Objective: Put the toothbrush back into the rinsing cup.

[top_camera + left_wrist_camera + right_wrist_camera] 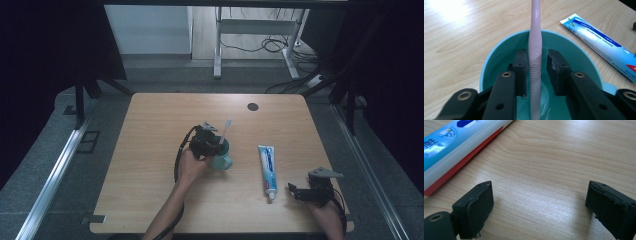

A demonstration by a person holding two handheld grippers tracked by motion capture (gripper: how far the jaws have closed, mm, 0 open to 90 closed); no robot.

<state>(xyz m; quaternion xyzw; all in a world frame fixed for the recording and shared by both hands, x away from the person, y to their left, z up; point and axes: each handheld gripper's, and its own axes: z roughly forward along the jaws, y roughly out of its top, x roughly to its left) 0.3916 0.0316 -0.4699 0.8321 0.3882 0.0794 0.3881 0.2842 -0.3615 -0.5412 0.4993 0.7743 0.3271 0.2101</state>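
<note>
A teal cup point(223, 159) point(499, 52) stands near the table's middle with a pale pink toothbrush point(226, 131) point(535, 50) upright in it. My left gripper point(214, 144) point(536, 60) reaches into the cup from the left. Its jaws stand on either side of the brush handle: the left pad sits against it, and a narrow gap shows at the right pad. A blue-and-white toothpaste tube point(268, 167) point(599, 42) point(454, 147) lies flat to the cup's right. My right gripper point(294, 191) point(540, 202) rests low by the tube's cap end, wide open with bare wood between its jaws.
The wooden table point(150, 150) has a black round grommet point(253, 106) near its far edge. Beyond it stand white desk legs point(218, 45) with cables on the floor. Metal rails point(55, 175) run along both sides of the table.
</note>
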